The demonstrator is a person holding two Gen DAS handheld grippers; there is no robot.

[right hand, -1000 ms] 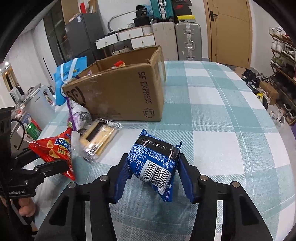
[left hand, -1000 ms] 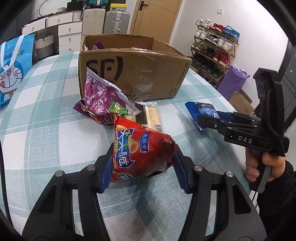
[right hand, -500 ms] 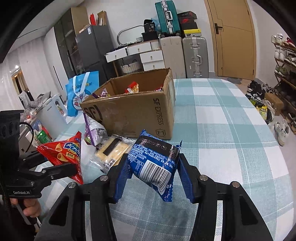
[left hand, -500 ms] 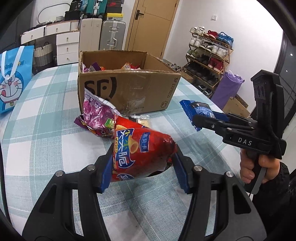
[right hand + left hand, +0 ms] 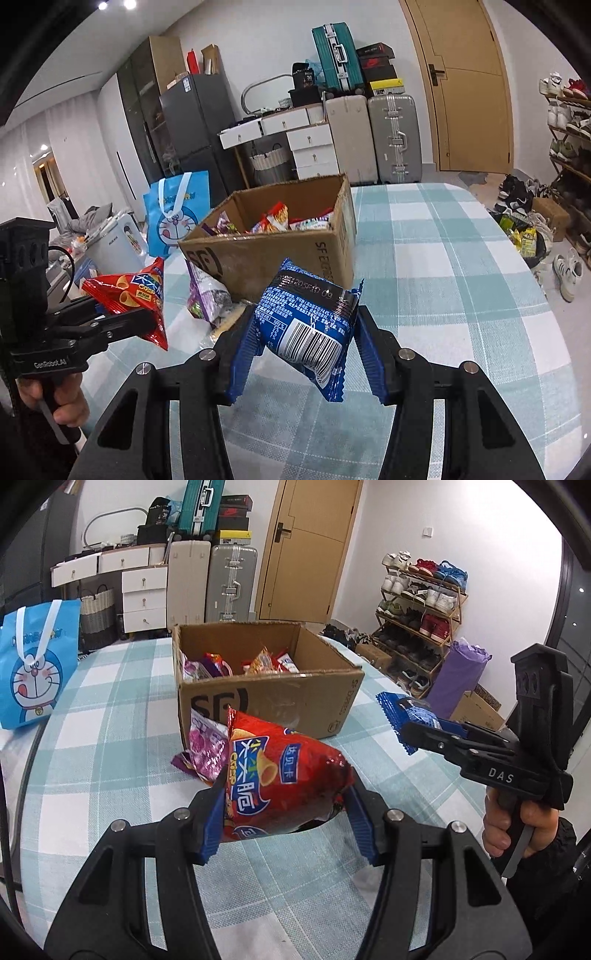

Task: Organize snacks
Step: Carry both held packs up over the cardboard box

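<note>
Step in hand: carrying to the cardboard box (image 5: pixel 269 701). The left gripper (image 5: pixel 286 812) clamps a red chip bag (image 5: pixel 284 779); the right gripper (image 5: pixel 304 350) clamps a blue packet (image 5: pixel 306 325). Both hang short of the box. Next: carry them over the box rim, then release.

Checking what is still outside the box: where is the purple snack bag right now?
The purple snack bag lies on the checked table, against the front wall of the cardboard box, just behind the red chip bag in the left-wrist view.
</note>
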